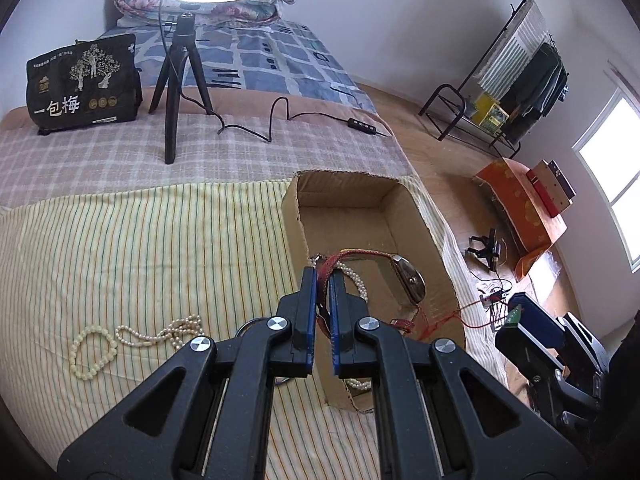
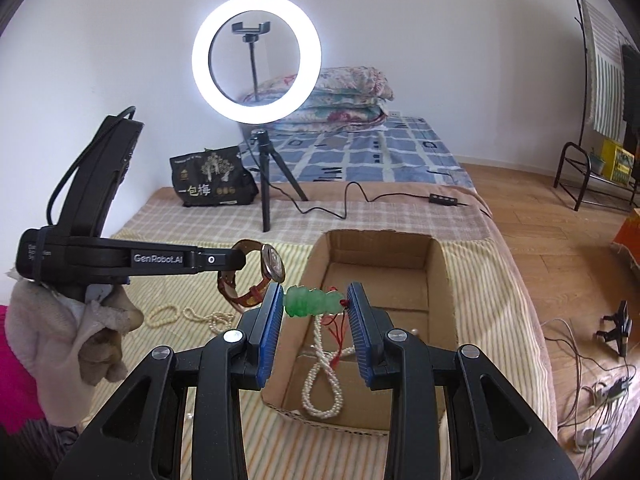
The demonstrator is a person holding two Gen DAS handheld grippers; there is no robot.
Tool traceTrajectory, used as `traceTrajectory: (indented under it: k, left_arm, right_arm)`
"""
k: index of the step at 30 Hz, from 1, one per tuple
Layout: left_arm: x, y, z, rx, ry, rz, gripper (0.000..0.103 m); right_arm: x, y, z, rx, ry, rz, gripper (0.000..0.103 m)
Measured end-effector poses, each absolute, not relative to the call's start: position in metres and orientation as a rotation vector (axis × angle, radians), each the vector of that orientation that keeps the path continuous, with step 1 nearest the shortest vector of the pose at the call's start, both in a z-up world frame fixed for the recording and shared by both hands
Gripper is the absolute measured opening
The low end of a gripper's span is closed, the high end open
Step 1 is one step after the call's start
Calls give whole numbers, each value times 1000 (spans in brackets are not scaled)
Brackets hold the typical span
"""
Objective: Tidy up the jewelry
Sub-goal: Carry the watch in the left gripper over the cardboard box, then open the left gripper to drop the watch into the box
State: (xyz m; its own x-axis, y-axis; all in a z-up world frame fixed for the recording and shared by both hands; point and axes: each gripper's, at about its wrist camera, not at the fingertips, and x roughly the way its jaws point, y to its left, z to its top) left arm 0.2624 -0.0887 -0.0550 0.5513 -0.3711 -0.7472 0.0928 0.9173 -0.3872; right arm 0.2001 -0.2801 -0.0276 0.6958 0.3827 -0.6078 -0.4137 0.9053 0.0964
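My left gripper (image 1: 325, 276) is shut on the red strap of a wristwatch (image 1: 408, 276) and holds it above the near left corner of the open cardboard box (image 1: 292, 216). In the right wrist view the left gripper (image 2: 240, 260) holds the watch (image 2: 272, 270) left of the box (image 2: 440, 280). My right gripper (image 2: 316, 300) is shut on a green jade pendant (image 2: 312, 301) with a red cord, over the box. A pearl necklace (image 2: 320, 380) lies in the box. More bead and pearl strands (image 1: 132, 340) lie on the striped cloth to the left.
A ring light on a black tripod (image 2: 264, 184) stands behind the box, its cable and switch (image 2: 442, 199) trailing right. A black snack bag (image 1: 84, 84) sits at the far left. The bed edge drops to a wooden floor (image 2: 560, 240) on the right.
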Motion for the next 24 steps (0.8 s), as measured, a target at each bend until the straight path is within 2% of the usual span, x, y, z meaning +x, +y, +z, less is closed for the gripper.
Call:
traceTrajectory:
  k: [24]
  left_arm:
    - [349, -155, -84, -259, 1009, -285, 4]
  right_arm:
    - [220, -299, -82, -75, 847, 408, 31]
